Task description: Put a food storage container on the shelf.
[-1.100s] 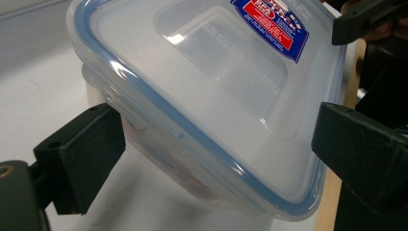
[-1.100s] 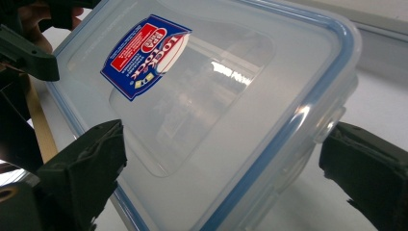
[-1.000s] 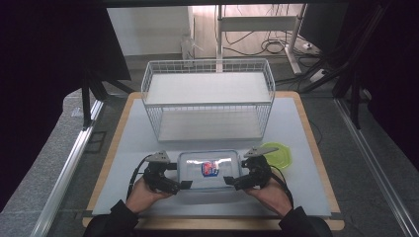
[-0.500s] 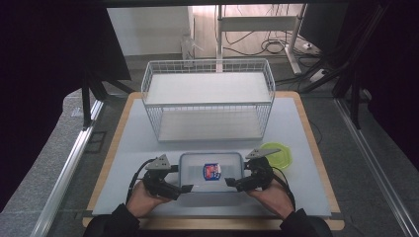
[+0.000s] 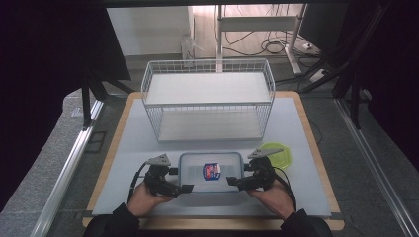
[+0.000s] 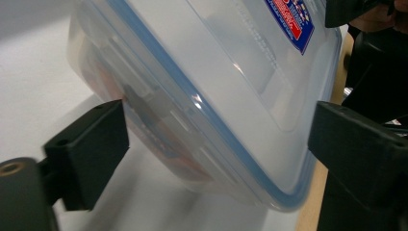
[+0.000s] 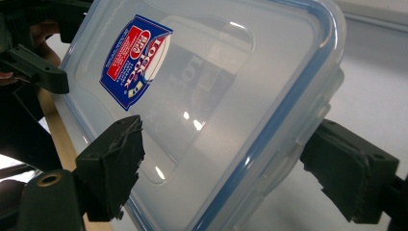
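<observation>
Item, left: left tongs [image 5: 187, 188], held in the person's left hand [image 5: 143, 200] at the near left of the bench [image 5: 123, 148]. Jaws spread, one to each side of the left short end of the food box [image 5: 211, 185]. In the left gripper view the left pad stands just at the box wall and the right pad stands off from the lid; a firm pinch is not seen.

Item, centre: food box, clear plastic, rectangular, blue-sealed lid on, red-and-blue sticker [image 5: 212, 171] on top. It lies flat on the grey bench mat near the front edge, between the two tongs and in front of the wire basket [image 5: 207, 101].

Item, centre rear: wire basket, white, open-topped, upright, standing well behind the box.

Item, right: right tongs [image 5: 230, 181], held in the right hand [image 5: 269, 195]. Jaws straddle the right short end of the box and have just been closing, the box end between them. In the right gripper view one pad lies against the lid face and the other sits close to the side latch; contact there cannot be told.

Item, far right: green lid [image 5: 279, 154], flat on the mat, just behind the right tongs.
</observation>
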The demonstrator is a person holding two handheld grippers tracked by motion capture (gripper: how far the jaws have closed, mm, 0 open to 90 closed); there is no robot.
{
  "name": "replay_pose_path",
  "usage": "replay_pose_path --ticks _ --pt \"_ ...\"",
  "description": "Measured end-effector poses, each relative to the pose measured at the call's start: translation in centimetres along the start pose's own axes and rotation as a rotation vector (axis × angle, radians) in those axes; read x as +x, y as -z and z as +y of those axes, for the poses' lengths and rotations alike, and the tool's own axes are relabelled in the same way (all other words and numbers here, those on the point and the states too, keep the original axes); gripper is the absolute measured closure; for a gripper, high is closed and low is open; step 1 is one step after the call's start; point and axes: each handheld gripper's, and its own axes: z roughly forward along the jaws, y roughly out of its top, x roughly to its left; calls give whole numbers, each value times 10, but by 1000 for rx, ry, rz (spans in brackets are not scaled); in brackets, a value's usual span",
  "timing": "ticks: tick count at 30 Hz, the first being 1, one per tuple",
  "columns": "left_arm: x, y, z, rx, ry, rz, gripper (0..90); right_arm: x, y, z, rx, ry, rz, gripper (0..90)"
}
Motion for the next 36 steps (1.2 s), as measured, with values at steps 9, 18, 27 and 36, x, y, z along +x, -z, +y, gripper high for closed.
replay_pose_path --ticks 9,18,27,36 --pt "4 17 -4 -53 52 -34 342 -4 10 -1 11 -71 33 296" --pt "11 23 -7 -99 168 -94 483 -10 19 -3 -7 -150 79 424" --pt "12 27 -7 -119 218 -103 532 -10 23 -5 -29 -176 92 483" --pt "6 28 -3 -127 207 -44 531 -6 26 -3 -85 -158 77 507"
